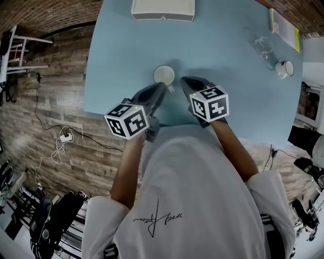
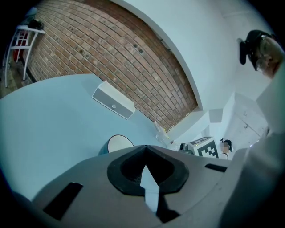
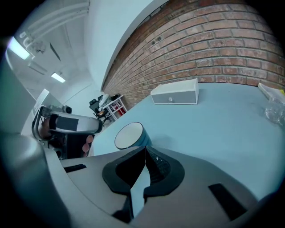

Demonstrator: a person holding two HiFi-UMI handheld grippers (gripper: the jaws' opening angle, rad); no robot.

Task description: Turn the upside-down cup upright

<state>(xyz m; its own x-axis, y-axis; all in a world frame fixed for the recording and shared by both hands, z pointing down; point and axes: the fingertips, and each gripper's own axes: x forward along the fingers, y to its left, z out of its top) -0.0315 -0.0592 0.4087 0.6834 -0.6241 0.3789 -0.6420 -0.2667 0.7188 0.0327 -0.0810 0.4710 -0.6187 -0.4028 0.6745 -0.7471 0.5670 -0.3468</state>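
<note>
At the near edge of the light blue table (image 1: pixel 116 60), the left gripper (image 1: pixel 163 87) has its two dark jaws pressed together at the tips, with nothing between them. Its own view shows the same, the left gripper (image 2: pixel 145 151) clenched on nothing. The right gripper (image 1: pixel 183 80), just beside it, is likewise closed tip to tip and holds nothing, as the right gripper (image 3: pixel 145 150) shows in its own view.

Each gripper carries a marker cube (image 1: pixel 126 120) printed with black and white squares. These are patterns, not letters.

Directly ahead of the left gripper's tips, and just left of the right gripper's tips, stands the cup (image 1: pixel 163 76) on the table. It shows a white round face upward and a dark teal side wall, which are plain in the left gripper view (image 2: pixel 118 143) and the right gripper view (image 3: pixel 131 135). Whether the left tips touch the cup cannot be told.

Well beyond both grippers, at the table's far edge, lies a white box (image 1: pixel 162 9). Far to the right of the right gripper are a clear crumpled wrapper (image 1: pixel 262 46), a small mug (image 1: pixel 285 68) and a yellow-edged booklet (image 1: pixel 283 28) whose print is too small to read.

Behind the grippers, the person's white shirt (image 1: pixel 202 202) bears a black handwritten scrawl (image 1: pixel 157 218) that is not legible.
</note>
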